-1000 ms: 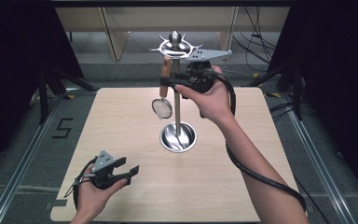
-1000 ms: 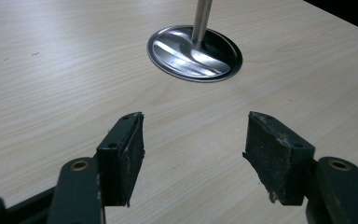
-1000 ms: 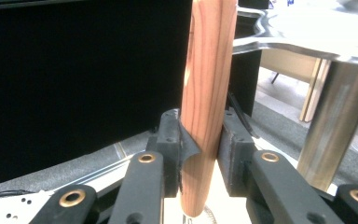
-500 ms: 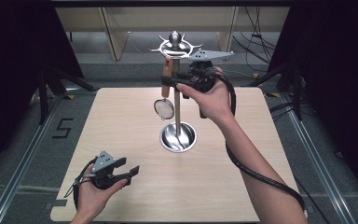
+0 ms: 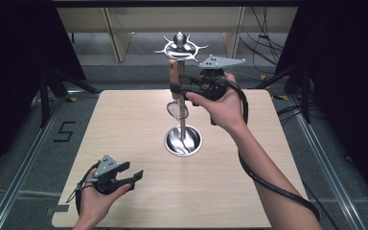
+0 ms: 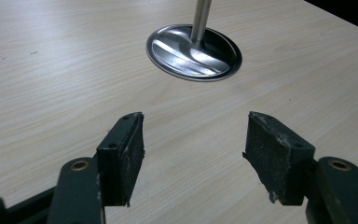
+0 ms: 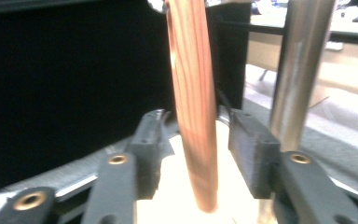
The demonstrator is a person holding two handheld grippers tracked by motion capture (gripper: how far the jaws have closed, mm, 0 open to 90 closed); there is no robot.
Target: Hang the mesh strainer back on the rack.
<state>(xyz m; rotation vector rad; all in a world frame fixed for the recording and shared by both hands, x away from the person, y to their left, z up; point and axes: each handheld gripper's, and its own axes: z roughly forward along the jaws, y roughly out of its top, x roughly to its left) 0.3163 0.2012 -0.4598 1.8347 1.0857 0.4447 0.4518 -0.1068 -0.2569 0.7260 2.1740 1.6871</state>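
A metal stand (image 5: 181, 86) with a hooked crown rises from a round steel base (image 5: 183, 141) in the middle of the wooden table (image 5: 124, 124). A strainer spoon with a wooden handle (image 5: 173, 72) (image 7: 193, 107) and a round mesh head (image 5: 177, 110) hangs upright beside the pole (image 7: 298, 70). My right gripper (image 5: 177, 88) (image 7: 196, 140) has its jaws on either side of the handle, and a narrow gap shows on each side. My left gripper (image 5: 127, 176) (image 6: 193, 140) rests open and empty near the table's front left, pointing at the base (image 6: 193, 49).
The table stands on a grey floor with rails. Dark curtains hang at both sides, and wooden furniture stands behind the far edge. A black cable (image 5: 268, 177) trails along the right forearm.
The right gripper and the spoon have shifted a little to the right, closer to the pole. The left hand has stayed put.
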